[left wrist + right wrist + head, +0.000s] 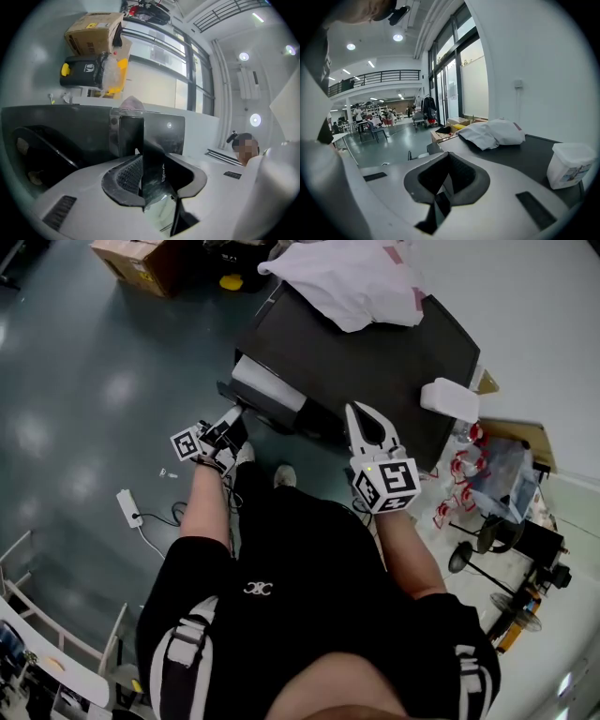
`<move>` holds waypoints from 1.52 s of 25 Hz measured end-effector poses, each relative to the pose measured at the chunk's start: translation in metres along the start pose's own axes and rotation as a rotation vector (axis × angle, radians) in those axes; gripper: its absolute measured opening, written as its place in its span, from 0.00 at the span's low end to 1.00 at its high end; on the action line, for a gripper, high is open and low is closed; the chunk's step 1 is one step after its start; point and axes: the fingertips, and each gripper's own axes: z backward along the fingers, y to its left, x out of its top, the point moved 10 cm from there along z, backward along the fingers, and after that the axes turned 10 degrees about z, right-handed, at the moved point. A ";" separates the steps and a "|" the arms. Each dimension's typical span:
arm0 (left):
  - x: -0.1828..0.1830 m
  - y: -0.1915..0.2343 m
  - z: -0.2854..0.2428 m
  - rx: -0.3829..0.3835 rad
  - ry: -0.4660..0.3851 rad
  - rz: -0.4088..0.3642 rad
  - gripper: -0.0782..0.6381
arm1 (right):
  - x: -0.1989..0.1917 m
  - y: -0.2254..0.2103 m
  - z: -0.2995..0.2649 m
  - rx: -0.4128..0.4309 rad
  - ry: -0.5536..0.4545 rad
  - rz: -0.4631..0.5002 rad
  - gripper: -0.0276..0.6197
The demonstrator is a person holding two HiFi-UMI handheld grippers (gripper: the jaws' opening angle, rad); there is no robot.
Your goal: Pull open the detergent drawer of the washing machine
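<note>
Left gripper view shows the left gripper (151, 180) clamped on the dark front of the detergent drawer (164, 136), partly out of the washing machine (375, 352) (right gripper (368, 430) parted, empty), so pull straight and level, without twisting.
</note>
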 end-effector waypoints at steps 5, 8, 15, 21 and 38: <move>-0.016 -0.015 0.030 0.017 -0.015 -0.001 0.30 | 0.005 0.011 -0.007 0.045 -0.026 0.011 0.05; -0.027 -0.022 0.047 0.023 -0.048 -0.002 0.31 | 0.006 0.014 -0.010 0.075 -0.035 0.010 0.05; -0.046 -0.038 0.087 0.047 -0.059 -0.020 0.31 | 0.003 0.030 -0.011 0.147 -0.047 0.017 0.05; -0.061 -0.049 0.109 0.050 -0.080 -0.039 0.31 | -0.004 0.046 -0.008 0.205 -0.048 0.026 0.05; -0.090 -0.077 0.163 0.090 -0.153 -0.055 0.33 | -0.001 0.065 -0.017 0.302 -0.063 0.055 0.05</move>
